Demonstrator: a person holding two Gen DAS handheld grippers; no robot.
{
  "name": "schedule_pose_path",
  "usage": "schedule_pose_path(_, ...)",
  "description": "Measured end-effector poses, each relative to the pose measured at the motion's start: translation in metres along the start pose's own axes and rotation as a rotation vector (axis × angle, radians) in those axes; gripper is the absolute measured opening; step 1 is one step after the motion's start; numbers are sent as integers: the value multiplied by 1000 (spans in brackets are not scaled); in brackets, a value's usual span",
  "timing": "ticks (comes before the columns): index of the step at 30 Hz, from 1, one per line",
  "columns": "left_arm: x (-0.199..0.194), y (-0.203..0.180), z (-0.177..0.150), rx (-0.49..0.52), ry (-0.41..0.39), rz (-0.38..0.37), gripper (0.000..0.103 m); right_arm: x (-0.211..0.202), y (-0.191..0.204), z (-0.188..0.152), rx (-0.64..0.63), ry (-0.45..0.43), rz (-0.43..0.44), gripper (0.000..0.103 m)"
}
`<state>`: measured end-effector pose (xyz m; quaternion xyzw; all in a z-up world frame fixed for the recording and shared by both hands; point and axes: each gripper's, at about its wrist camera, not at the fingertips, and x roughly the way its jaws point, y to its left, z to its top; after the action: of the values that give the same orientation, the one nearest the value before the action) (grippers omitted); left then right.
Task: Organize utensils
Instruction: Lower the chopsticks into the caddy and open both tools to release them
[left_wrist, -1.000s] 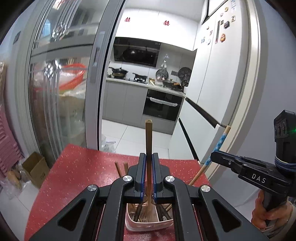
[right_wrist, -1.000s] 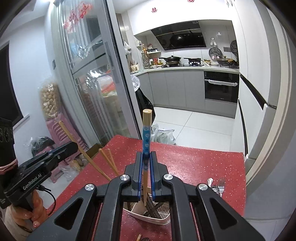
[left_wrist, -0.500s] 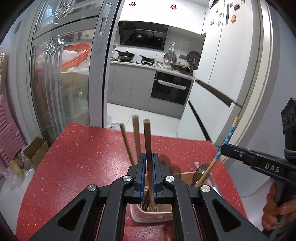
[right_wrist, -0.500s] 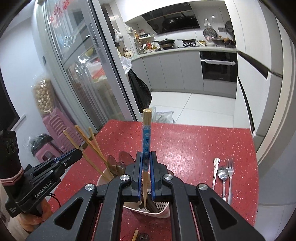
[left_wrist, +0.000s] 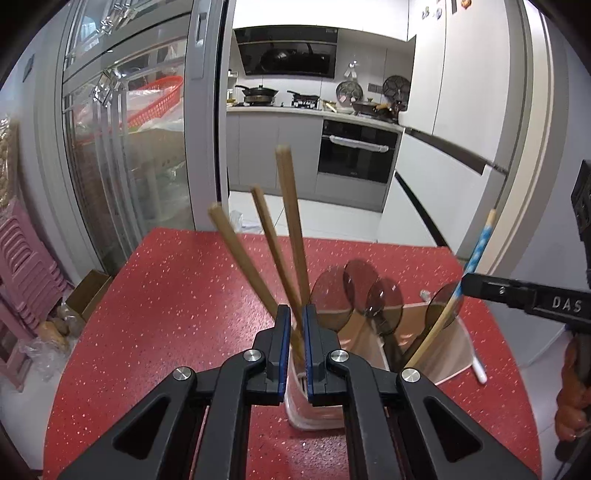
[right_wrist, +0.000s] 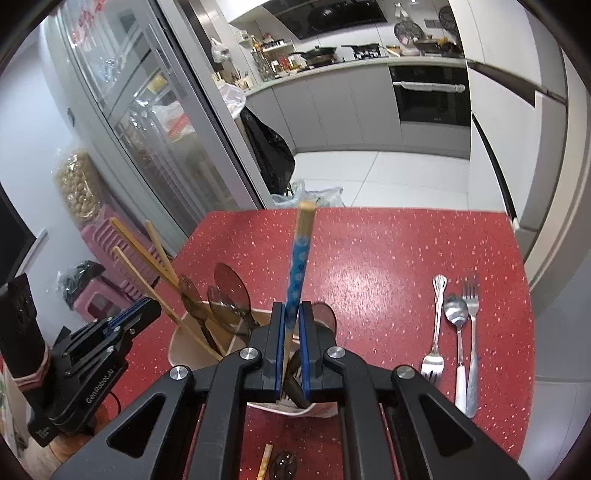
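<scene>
Fingers (left_wrist: 284, 332) of the left gripper are pinching a plain wooden chopstick (left_wrist: 290, 221), and the right gripper's fingers (right_wrist: 306, 332) a blue-patterned one (right_wrist: 300, 266), both tips reaching into the pale plastic utensil holder (right_wrist: 184, 343) at lower centre (apparently mid-insertion). Next: releasing each so it drops in upright.

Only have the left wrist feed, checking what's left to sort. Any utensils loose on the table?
Observer: Yes. The right wrist view shows a fork, a spoon and a second fork lying side by side on the red table, right of the holder.
Operator: Anything nearer the camera?
Observer: A chopstick and a dark spoon lie at the bottom edge, in front of the holder.
Operator: Right grip?
Observer: The right gripper is shut on the blue-patterned chopstick, square between its jaws, over the holder.
</scene>
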<state>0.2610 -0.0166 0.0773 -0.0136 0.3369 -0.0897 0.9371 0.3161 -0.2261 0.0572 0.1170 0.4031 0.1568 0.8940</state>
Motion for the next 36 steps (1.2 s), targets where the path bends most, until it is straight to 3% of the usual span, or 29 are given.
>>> schedule_pose_path(9, 1, 5, -13, -28, 36, 5, 30, 4, -6, -5, 21, 26, 8, 9)
schedule_pose_path(12, -3, 6, -13, -38, 43, 7, 30, 2, -7, -7, 33, 28, 12, 25)
schedule_pose_path(13, -5, 5, -14, -38, 43, 11, 30, 1, -8, -7, 40, 24, 20, 38)
schedule_pose_path(14, -7, 4, -16, -36, 41, 16, 30, -1, -9, -8, 46, 18, 31, 45)
schedule_pose_path(21, -17, 4, -23, -38, 47, 22, 30, -13, -4, -11, 33, -1, 40, 46)
schedule_pose_path(28, -24, 3, -27, -35, 51, 23, 30, -25, -1, -17, 28, -12, 39, 58)
schedule_pose_path(36, -38, 5, -30, -42, 44, 17, 30, -44, 4, -24, 29, -31, 50, 58)
